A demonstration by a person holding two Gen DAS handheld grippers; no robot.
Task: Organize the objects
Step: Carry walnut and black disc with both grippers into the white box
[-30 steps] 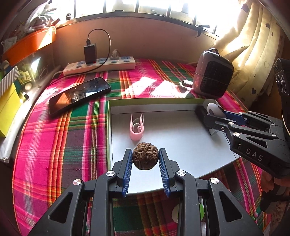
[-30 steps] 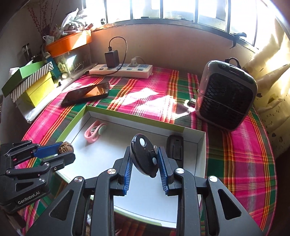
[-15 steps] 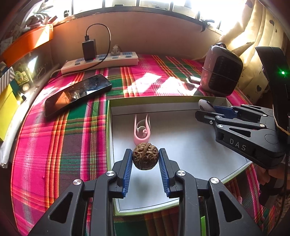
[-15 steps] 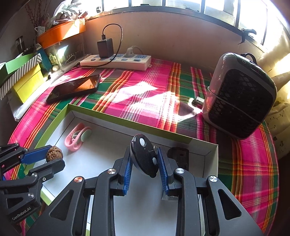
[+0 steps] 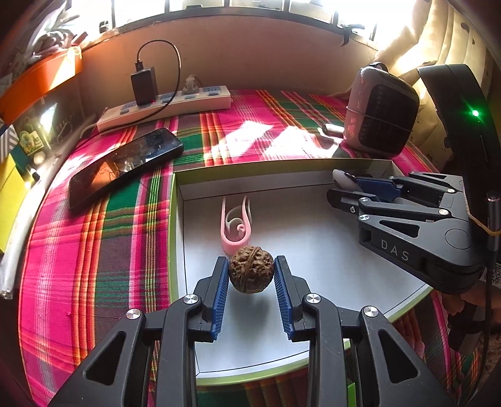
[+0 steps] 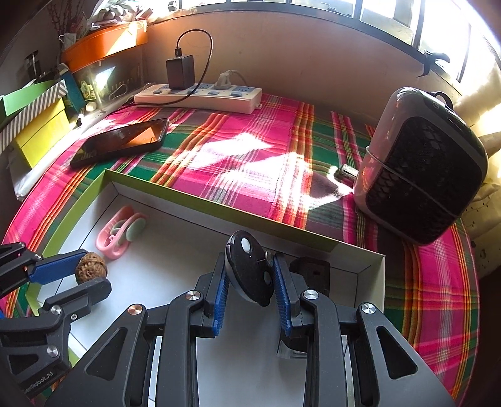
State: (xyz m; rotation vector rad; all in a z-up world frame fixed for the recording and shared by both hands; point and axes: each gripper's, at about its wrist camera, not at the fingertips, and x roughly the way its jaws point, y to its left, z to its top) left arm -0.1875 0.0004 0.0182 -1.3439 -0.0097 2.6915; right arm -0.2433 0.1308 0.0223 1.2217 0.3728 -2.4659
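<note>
Walnut (image 5: pixel 251 273) clamped in left tongs (image 5: pixel 250 278), remote (image 6: pixel 250 270) gripped in right tongs (image 6: pixel 249 289), above tray (image 5: pixel 313 360)

Sunlight pours through barred windows (image 6: pixel 407 18) above a tan wall (image 6: pixel 313 62), falling in bright patches on the plaid-covered surface (image 6: pixel 238 137); cream curtains (image 5: pixel 438 40) hang right.

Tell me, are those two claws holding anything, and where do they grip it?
Left gripper pinches a walnut by its opposite sides. Right gripper clamps a black key fob across its lower edges.
</note>
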